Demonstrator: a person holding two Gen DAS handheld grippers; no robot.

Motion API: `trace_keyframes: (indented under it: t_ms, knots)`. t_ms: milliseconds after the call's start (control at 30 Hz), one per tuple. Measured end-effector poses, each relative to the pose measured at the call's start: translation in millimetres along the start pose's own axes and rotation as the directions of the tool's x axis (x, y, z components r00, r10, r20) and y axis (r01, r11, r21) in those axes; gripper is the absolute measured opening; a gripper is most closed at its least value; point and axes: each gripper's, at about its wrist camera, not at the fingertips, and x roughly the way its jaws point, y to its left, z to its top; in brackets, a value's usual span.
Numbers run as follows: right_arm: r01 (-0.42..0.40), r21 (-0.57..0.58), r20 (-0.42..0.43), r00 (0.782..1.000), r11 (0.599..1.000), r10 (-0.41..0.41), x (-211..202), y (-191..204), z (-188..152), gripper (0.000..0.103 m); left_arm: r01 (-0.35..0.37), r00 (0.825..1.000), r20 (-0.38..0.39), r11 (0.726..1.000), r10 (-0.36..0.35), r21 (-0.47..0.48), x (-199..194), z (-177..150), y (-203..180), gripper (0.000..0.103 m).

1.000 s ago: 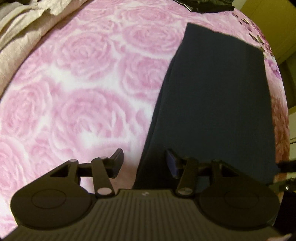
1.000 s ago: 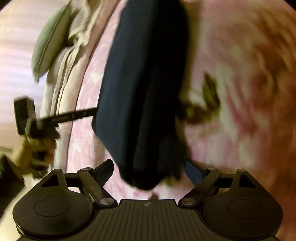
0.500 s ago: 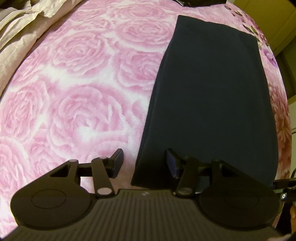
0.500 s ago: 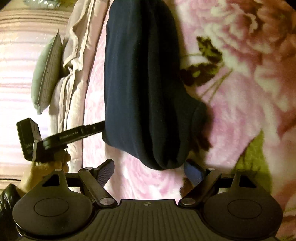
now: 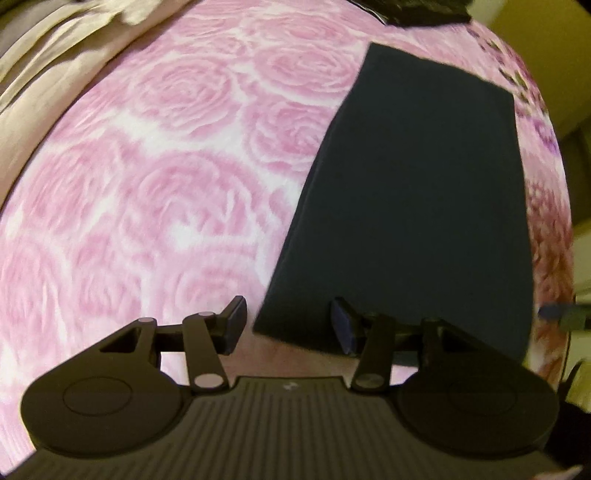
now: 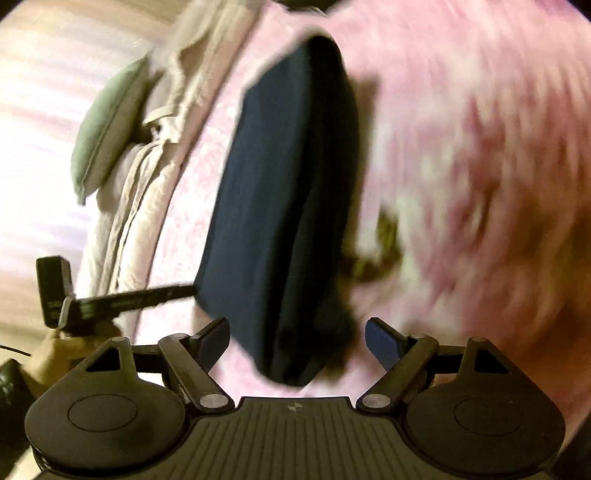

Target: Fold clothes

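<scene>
**Both tongs wide at the near end of the folded garment**

My left tongs (image 5: 286, 321) stand wide and hold nothing; the near left corner of the dark navy garment (image 5: 413, 206) lies just ahead, between the two fingers. My right tongs (image 6: 297, 341) are wide as well, also holding nothing, with the garment's rounded near end sitting between them. That view is smeared with motion, so I cannot tell whether either finger touches the cloth.

The garment lies flat on the bed's pink rose blanket (image 5: 166, 177) as a long, narrow panel, already folded lengthwise, running away from me. In the right wrist view I can see my left tool reaching to the garment's edge from the side. Beyond the blanket sit crumpled beige bedding (image 6: 147, 177) and a green pillow (image 6: 103, 125), and something black (image 5: 424, 14) lies past the garment's far end.

I judge the lengthwise fold done and the crosswise fold next. That calls for closing both tongs on the near corners, catching every layer, then lifting together and carrying the near end over toward the far end evenly.
</scene>
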Motion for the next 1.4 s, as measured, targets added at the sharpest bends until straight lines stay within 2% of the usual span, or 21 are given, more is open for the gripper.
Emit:
trace_keyframes:
  t_ms: [100, 167, 233, 333, 467, 567, 633, 767, 867, 933, 1033, 1133, 1300, 1400]
  knots:
    - [0.013, -0.203, -0.009, 1.0, 0.979, -0.015, -13, 13, 50, 0.084, 0.021, 1.0, 0.017, 0.991, -0.019, -0.13, -10, -14, 4, 0.049]
    - [-0.006, -0.343, -0.047, 0.999, 0.939, -0.01, -6, 30, 87, 0.084, 0.047, 0.998, 0.041, 0.964, -0.037, -0.262, -13, -25, 10, 0.052]
    - [-0.037, -0.473, -0.093, 0.996, 0.88, -0.008, 5, 49, 126, 0.084, 0.075, 0.996, 0.07, 0.916, -0.051, -0.394, -13, -33, 17, 0.053]
    - [-0.091, -0.563, -0.179, 0.984, 0.822, -0.014, 29, 71, 175, 0.084, 0.122, 0.991, 0.12, 0.825, -0.066, -0.552, -9, -45, 22, 0.053]
    - [-0.109, -0.64, -0.247, 0.966, 0.761, -0.07, 63, 98, 214, 0.084, 0.165, 0.983, 0.176, 0.712, -0.06, -0.682, -2, -62, 21, 0.053]
    - [-0.107, -0.659, -0.278, 0.954, 0.744, -0.109, 81, 106, 231, 0.084, 0.189, 0.978, 0.198, 0.66, -0.061, -0.727, 3, -74, 19, 0.053]
    - [-0.106, -0.664, -0.297, 0.946, 0.74, -0.13, 92, 111, 237, 0.084, 0.207, 0.975, 0.213, 0.643, -0.069, -0.738, 7, -81, 19, 0.053]
    - [-0.105, -0.674, -0.334, 0.926, 0.731, -0.176, 111, 118, 240, 0.084, 0.246, 0.965, 0.246, 0.626, -0.088, -0.74, 15, -88, 27, 0.053]
    - [-0.108, -0.682, -0.361, 0.91, 0.724, -0.205, 120, 122, 243, 0.084, 0.28, 0.956, 0.272, 0.595, -0.106, -0.753, 20, -93, 35, 0.053]
    - [-0.113, -0.68, -0.382, 0.898, 0.724, -0.219, 126, 124, 247, 0.084, 0.299, 0.951, 0.284, 0.587, -0.12, -0.752, 23, -92, 39, 0.053]
    - [-0.151, -0.682, -0.437, 0.868, 0.715, -0.234, 146, 124, 255, 0.084, 0.317, 0.946, 0.296, 0.567, -0.132, -0.761, 28, -91, 42, 0.053]
    - [-0.197, -0.697, -0.488, 0.835, 0.69, -0.254, 174, 119, 264, 0.084, 0.329, 0.943, 0.302, 0.54, -0.141, -0.775, 32, -89, 43, 0.053]
    - [-0.295, -0.645, -0.6, 0.767, 0.705, -0.228, 205, 106, 275, 0.084, 0.316, 0.948, 0.296, 0.491, -0.12, -0.812, 33, -90, 40, 0.054]
    - [-0.35, -0.608, -0.661, 0.72, 0.713, -0.211, 221, 97, 280, 0.084, 0.296, 0.954, 0.284, 0.487, -0.1, -0.822, 35, -85, 37, 0.057]
